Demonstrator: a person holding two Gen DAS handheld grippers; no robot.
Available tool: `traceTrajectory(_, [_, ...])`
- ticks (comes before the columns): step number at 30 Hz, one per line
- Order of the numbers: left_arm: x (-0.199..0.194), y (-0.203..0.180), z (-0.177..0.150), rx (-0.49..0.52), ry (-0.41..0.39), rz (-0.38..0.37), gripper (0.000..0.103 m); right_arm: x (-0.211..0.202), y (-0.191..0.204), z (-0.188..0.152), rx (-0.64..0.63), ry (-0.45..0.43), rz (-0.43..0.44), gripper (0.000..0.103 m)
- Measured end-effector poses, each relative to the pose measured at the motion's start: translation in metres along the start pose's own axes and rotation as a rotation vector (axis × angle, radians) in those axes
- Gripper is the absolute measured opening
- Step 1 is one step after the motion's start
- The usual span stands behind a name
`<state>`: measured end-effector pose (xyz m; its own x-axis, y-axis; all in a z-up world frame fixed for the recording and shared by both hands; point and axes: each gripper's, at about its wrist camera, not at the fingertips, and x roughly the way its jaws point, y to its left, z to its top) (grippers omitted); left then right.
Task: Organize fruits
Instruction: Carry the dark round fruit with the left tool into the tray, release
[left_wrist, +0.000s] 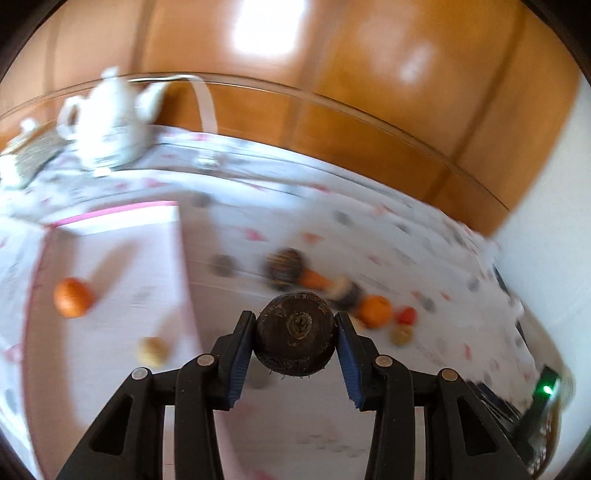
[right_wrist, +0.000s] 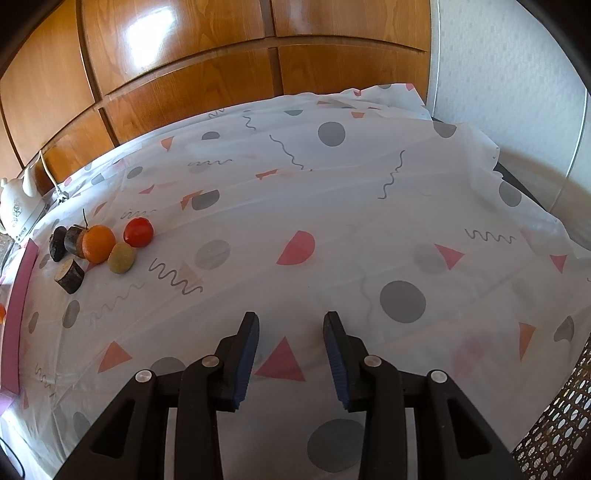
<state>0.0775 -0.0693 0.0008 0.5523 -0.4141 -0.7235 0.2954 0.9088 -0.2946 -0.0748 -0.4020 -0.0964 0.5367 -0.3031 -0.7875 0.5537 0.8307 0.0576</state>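
My left gripper (left_wrist: 295, 334) is shut on a dark brown round wooden piece (left_wrist: 294, 334), held above the table. Left of it a pink-rimmed white tray (left_wrist: 155, 214) holds an orange (left_wrist: 72, 297) and a small yellowish fruit (left_wrist: 152, 350). On the patterned cloth to the right lie an orange (left_wrist: 375, 311), a red fruit (left_wrist: 407, 315), a yellowish fruit (left_wrist: 402, 335) and dark wooden pieces (left_wrist: 284, 265). In the right wrist view the same cluster sits far left: orange (right_wrist: 98, 243), red fruit (right_wrist: 138, 232), yellow-green fruit (right_wrist: 122, 257), wooden pieces (right_wrist: 69, 276). My right gripper (right_wrist: 290, 347) is open and empty over the cloth.
A white teapot (left_wrist: 110, 122) stands at the table's back left, also showing in the right wrist view (right_wrist: 16, 210). Wooden cabinet doors (right_wrist: 184, 74) run behind the table. A perforated dark surface (right_wrist: 557, 424) is at the right near corner. The left wrist view is motion-blurred.
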Motion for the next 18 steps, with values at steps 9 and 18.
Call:
traceTrajectory(9, [-0.021,0.11,-0.008,-0.173,-0.02,0.203,0.044,0.0,0.001,0.0,-0.005,0.003,-0.01,0.037])
traceTrajectory(18, [-0.015,0.169,-0.01,-0.227,-0.022,0.366,0.044,0.001,0.002,0.0,-0.012,0.008,-0.023,0.037])
